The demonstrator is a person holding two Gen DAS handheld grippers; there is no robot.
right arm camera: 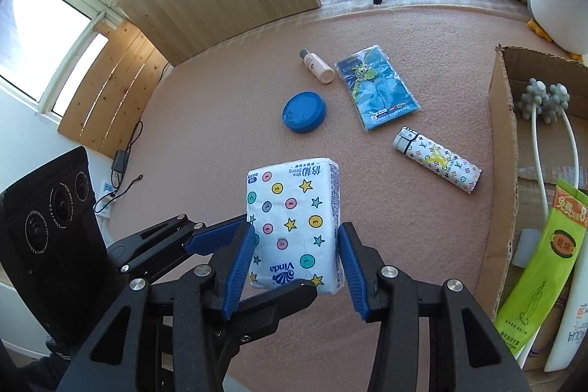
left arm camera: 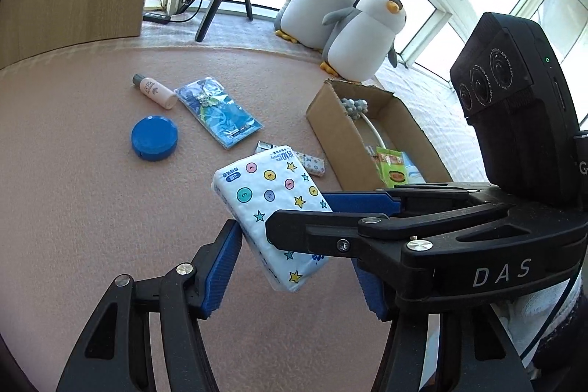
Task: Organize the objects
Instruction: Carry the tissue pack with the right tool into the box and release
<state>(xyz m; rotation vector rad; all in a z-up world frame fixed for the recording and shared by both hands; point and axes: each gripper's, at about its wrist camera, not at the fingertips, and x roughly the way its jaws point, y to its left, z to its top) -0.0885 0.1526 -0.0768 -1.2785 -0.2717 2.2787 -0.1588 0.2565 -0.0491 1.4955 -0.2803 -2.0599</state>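
Pink carpet runs to a bright window where two plush penguins (left arm camera: pixel 341 6) sit behind my open cardboard box (left arm camera: pixel 330 131). From the left wrist, my left gripper (left arm camera: pixel 294 259) brackets one tissue pack (left arm camera: pixel 272 208); I cannot tell whether its pads actually bear on it, as my right gripper (left arm camera: pixel 349 208) crosses in front. Left of the box lie one bottle (left arm camera: pixel 154 91), one blue round tin (left arm camera: pixel 154 138) and one blue packet (left arm camera: pixel 218 110).

From the right wrist, my right gripper (right arm camera: pixel 297 259) is clamped on the pack's (right arm camera: pixel 290 211) long sides, held off the carpet, left of the box (right arm camera: pixel 496 142). One patterned lighter (right arm camera: pixel 437 164) lies between them. I judge the pack light, soft and crushable in slick wrap, best squeezed gently mid-length.
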